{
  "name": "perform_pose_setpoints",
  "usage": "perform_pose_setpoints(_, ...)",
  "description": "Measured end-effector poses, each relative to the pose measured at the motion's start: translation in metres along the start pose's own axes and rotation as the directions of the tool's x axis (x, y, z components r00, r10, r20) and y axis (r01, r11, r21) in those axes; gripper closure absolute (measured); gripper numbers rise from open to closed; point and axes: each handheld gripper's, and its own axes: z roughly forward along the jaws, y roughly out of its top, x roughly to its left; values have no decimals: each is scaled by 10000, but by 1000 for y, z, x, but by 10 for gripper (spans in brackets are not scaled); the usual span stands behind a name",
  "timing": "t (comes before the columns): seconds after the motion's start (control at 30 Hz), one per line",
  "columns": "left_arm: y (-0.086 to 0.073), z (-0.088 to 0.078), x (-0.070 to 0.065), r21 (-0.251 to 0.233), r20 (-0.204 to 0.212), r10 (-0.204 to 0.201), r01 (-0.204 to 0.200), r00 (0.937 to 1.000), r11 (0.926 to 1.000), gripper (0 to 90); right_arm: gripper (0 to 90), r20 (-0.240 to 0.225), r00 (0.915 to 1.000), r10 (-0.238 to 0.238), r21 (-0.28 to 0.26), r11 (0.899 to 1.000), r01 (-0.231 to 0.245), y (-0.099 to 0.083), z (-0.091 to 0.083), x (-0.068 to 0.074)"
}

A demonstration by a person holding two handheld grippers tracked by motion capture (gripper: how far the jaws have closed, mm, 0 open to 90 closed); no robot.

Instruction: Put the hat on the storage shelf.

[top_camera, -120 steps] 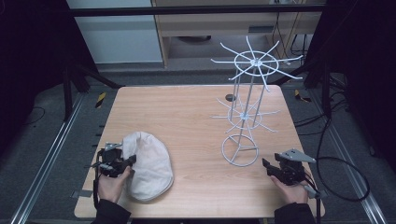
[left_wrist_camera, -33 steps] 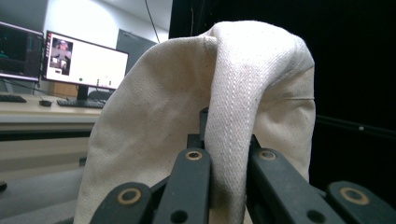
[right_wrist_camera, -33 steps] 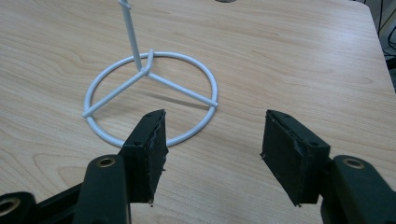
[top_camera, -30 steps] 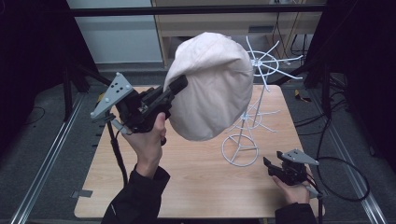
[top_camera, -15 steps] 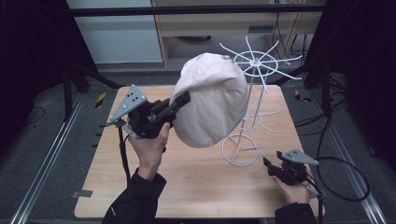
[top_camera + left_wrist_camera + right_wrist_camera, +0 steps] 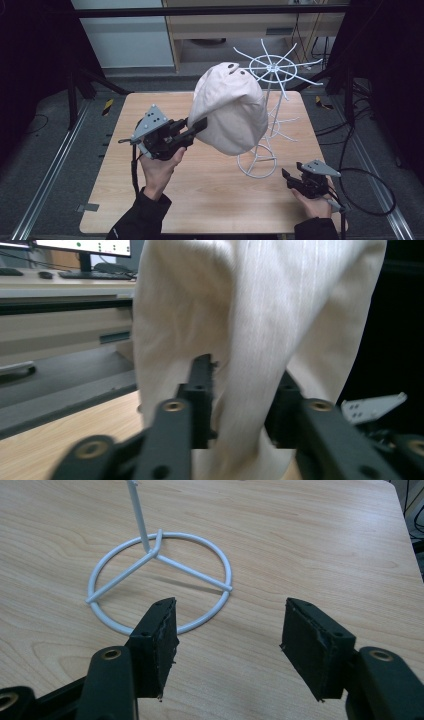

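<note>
High view: cream cloth cap (image 6: 230, 112), soft and rounded, with two dark eyelets near its crown, hangs in the air over the pale wood-grain table (image 6: 200, 200). Left gripper (image 6: 195, 126), black with a grey three-cornered plate, is raised and clamped on the cap's left edge; in the left gripper view a fold of finely ribbed fabric sits between the jaws. White wire stand (image 6: 265, 115), spoked top and ring base, rises just behind the cap. Right gripper (image 6: 289, 177) rests low near the ring base, jaws apart.
</note>
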Motion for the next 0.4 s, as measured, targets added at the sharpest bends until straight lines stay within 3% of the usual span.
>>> perform_pose_setpoints(0.13, -13, -16, 2, 202, -242, 288, -283, 9993, 9994, 517, 383, 38, 10000, -87, 47, 10000, 87, 0, 1, -1)
perform_pose_setpoints(0.2, -23, -28, 6, 312, -491, 338, -323, 9982, 9990, 495, 382, 47, 9999, -107, 44, 9999, 106, 0, 1, -1)
perform_pose_setpoints(0.4, -59, -56, 29, 883, -1326, 162, -45, 9910, 9961, 370, 361, 57, 10000, -8, 43, 10000, 8, 0, 1, 0)
